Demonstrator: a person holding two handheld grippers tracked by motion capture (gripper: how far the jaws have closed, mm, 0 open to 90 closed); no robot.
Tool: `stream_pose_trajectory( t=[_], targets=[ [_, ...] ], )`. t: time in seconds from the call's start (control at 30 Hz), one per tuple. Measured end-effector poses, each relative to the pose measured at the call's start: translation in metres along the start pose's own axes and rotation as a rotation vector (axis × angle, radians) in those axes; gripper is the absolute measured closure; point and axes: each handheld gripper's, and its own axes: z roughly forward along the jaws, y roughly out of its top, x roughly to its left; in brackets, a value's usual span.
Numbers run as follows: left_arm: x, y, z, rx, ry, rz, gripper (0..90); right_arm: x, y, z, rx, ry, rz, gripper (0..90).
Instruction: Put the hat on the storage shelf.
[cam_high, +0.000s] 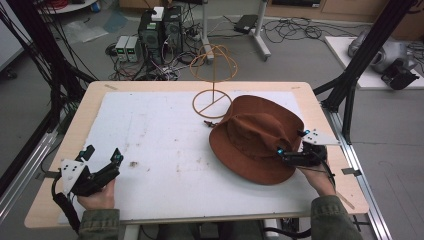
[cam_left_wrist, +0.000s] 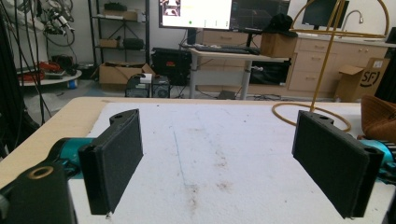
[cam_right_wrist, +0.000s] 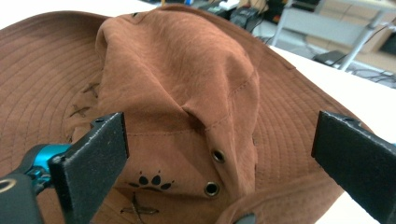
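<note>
A brown brimmed hat (cam_high: 256, 137) lies crown up on the right half of the white mat (cam_high: 165, 150). Its crown (cam_right_wrist: 187, 79) is dented and carries two metal eyelets and a small paw print. My right gripper (cam_high: 292, 146) hovers at the hat's near right brim, open, with the crown's side between its spread jaws and no pad touching the fabric. A thin orange wire hat stand (cam_high: 214, 75) rises just behind the hat, its ring base (cam_left_wrist: 310, 114) on the mat. My left gripper (cam_high: 102, 159) rests open at the mat's near left, with bare mat between its pads (cam_left_wrist: 114, 161).
The wooden table (cam_high: 85, 107) ends close behind the stand. Black frame posts (cam_high: 350, 85) stand at the right edge. On the floor beyond are computer boxes (cam_high: 160, 30) and tangled cables. The mat's middle shows brown stains (cam_left_wrist: 219, 163).
</note>
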Motion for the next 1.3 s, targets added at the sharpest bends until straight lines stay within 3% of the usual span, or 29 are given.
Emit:
stream_pose_trajectory(
  t=[0.33,0.4,0.43,0.5,0.57,0.6,0.7,0.77,0.93,1.0,1.03,1.3],
  targets=[
    [0.001,-0.001,0.001,0.000,-0.007,-0.011,16.4,-0.005,0.002,0.023,0.128,0.074,-0.028,8.1],
    [0.002,-0.001,0.001,0.001,-0.008,-0.013,16.5,-0.005,0.001,0.025,0.142,0.116,-0.046,26.3],
    [0.002,-0.001,0.001,0.001,-0.008,-0.013,16.5,-0.004,0.001,0.026,0.143,0.126,-0.062,26.3],
    [0.002,-0.001,0.001,-0.002,-0.011,-0.023,16.5,-0.002,0.002,0.027,0.137,0.132,-0.098,45.0],
    [0.002,-0.001,0.001,-0.002,-0.010,-0.024,16.5,-0.001,0.002,0.028,0.139,0.136,-0.107,50.3],
    [0.002,-0.001,0.001,-0.001,-0.011,-0.025,16.4,0.001,0.001,0.030,0.157,0.145,-0.107,64.2],
    [0.002,-0.002,0.002,0.002,-0.015,-0.027,16.4,0.001,0.000,0.031,0.169,0.131,-0.122,77.9],
    [0.002,-0.002,0.002,0.004,-0.018,-0.028,16.5,-0.001,0.001,0.029,0.164,0.133,-0.090,85.2],
    [0.003,-0.002,0.003,0.002,-0.021,-0.037,16.5,-0.002,0.001,0.026,0.162,0.148,-0.039,88.0],
    [0.003,-0.002,0.002,0.003,-0.020,-0.036,16.5,-0.004,0.002,0.023,0.147,0.160,0.020,88.1],
    [0.003,-0.002,0.002,0.003,-0.020,-0.036,16.5,-0.004,0.002,0.023,0.147,0.160,0.020,88.1],
    [0.003,-0.002,0.002,0.000,-0.021,-0.043,16.4,-0.007,0.003,0.007,0.048,0.142,0.154,88.1]
  ],
)
